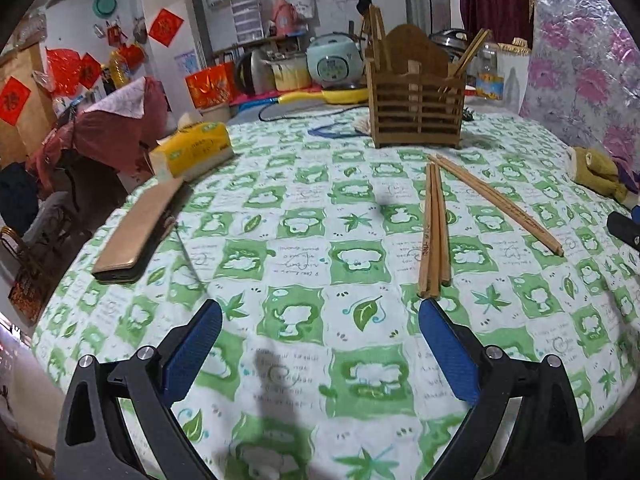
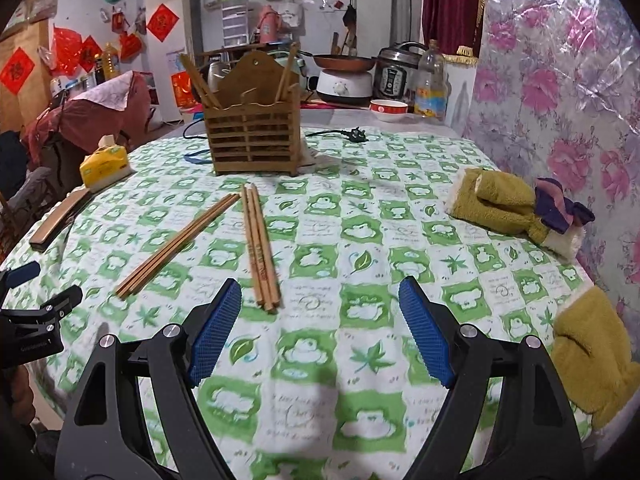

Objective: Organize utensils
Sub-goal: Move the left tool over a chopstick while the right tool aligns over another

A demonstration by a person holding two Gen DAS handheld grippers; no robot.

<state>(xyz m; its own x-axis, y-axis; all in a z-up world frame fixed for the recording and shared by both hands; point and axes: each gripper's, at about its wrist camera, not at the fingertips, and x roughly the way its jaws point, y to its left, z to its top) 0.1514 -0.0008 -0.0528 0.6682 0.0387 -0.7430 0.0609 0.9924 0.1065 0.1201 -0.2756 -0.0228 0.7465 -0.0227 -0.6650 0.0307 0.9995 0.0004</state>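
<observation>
Two bundles of wooden chopsticks lie on the green-and-white tablecloth. In the left wrist view one bundle [image 1: 434, 232] ends just beyond my left gripper's [image 1: 320, 312] right fingertip, and the other bundle [image 1: 498, 204] slants to its right. My left gripper is open and holds nothing. In the right wrist view one bundle [image 2: 262, 248] ends just beyond my right gripper's [image 2: 320, 288] left fingertip and the other bundle [image 2: 178, 240] slants to its left. The right gripper is open and holds nothing. A slatted wooden utensil holder [image 1: 416, 104] [image 2: 252, 132] stands farther back with some chopsticks upright in it.
A yellow tissue pack [image 1: 192, 150] [image 2: 105, 164] and a brown phone case [image 1: 138, 232] [image 2: 56, 216] lie at the left table edge. Yellow-green mittens [image 2: 504, 204] [image 1: 600, 172] lie at the right by the floral-covered wall. Kitchen appliances and a power plug [image 2: 358, 135] are behind the holder.
</observation>
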